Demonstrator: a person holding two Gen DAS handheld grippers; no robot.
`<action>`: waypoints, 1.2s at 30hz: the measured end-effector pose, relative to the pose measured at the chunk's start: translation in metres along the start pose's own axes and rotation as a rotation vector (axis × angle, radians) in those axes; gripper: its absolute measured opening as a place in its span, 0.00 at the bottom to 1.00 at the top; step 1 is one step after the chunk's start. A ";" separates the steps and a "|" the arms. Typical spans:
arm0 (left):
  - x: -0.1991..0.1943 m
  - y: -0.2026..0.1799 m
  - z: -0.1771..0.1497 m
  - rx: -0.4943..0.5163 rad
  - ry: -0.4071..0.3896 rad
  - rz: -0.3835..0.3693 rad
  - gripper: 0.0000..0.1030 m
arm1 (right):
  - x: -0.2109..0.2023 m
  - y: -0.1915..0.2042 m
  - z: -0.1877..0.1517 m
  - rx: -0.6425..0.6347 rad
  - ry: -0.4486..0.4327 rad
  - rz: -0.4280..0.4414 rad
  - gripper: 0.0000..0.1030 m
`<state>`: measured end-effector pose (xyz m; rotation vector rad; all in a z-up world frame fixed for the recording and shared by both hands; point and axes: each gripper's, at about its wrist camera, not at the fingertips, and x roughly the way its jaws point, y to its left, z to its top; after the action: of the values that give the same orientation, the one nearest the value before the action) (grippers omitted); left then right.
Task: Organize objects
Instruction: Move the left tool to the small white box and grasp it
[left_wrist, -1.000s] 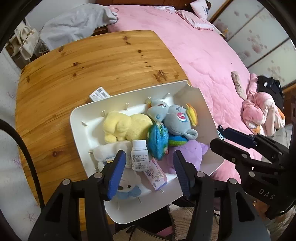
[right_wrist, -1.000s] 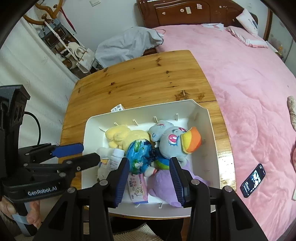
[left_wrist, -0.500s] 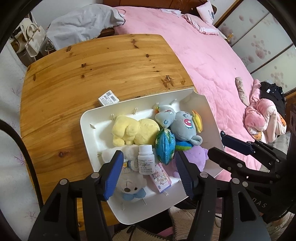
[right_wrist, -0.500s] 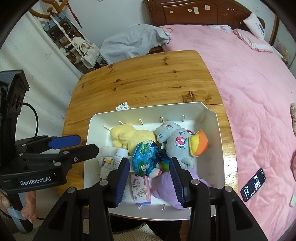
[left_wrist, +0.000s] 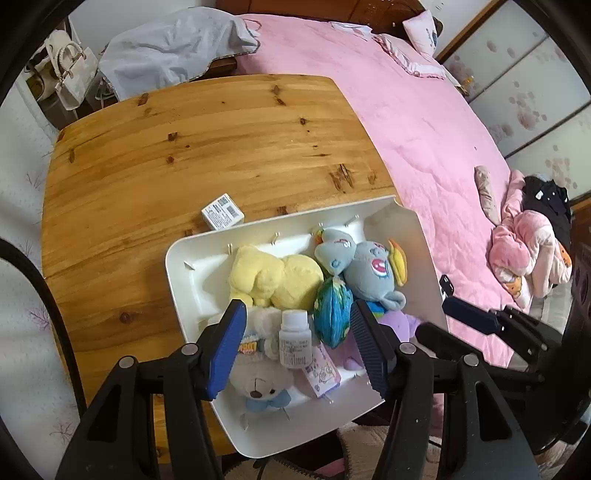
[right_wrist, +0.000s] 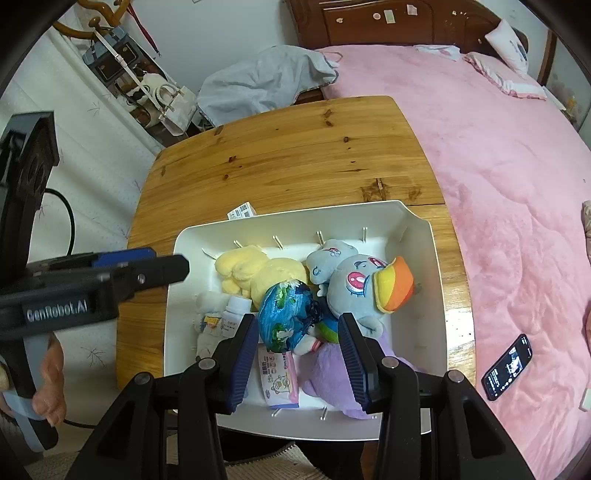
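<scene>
A white tray (left_wrist: 177, 266) on the wooden table holds a yellow plush (left_wrist: 277, 277), a grey-blue pony plush (left_wrist: 373, 266), a blue patterned ball (left_wrist: 332, 314), a white bear (left_wrist: 258, 384), a purple plush (left_wrist: 399, 325), a pink packet (left_wrist: 321, 373) and an upright white bottle (left_wrist: 294, 343). My left gripper (left_wrist: 297, 308) hovers open above the bottle and holds nothing. My right gripper (right_wrist: 298, 320) hangs open over the blue ball (right_wrist: 286, 314) and the purple plush (right_wrist: 332, 373), also holding nothing. A small white box (left_wrist: 222, 216) lies on the table beside the tray's far rim.
A pink bed (right_wrist: 498, 147) runs along the table's right side, with a phone (right_wrist: 508, 367) lying on it. Grey cloth (right_wrist: 266, 77) and handbags (right_wrist: 166, 99) sit beyond the table's far edge. Bare wood (left_wrist: 203, 140) stretches behind the tray. A hand (right_wrist: 51, 391) holds the left gripper's handle.
My left gripper has drifted a little over the tray, so the table now sits further right in its view. The bottle still stands in the tray. The right gripper has kept still.
</scene>
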<state>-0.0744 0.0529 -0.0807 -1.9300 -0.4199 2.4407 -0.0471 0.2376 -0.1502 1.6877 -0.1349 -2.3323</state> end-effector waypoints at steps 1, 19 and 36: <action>0.000 0.001 0.002 -0.007 -0.001 0.000 0.61 | 0.001 -0.001 0.000 0.000 0.002 0.001 0.44; 0.016 0.018 0.056 -0.124 0.000 0.041 0.63 | 0.015 -0.015 0.017 -0.018 0.019 0.030 0.44; 0.081 0.037 0.100 -0.269 0.108 0.088 0.64 | 0.031 -0.036 0.045 -0.051 0.019 0.062 0.44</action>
<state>-0.1834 0.0097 -0.1453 -2.2145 -0.7079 2.4246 -0.1038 0.2607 -0.1729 1.6570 -0.1210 -2.2553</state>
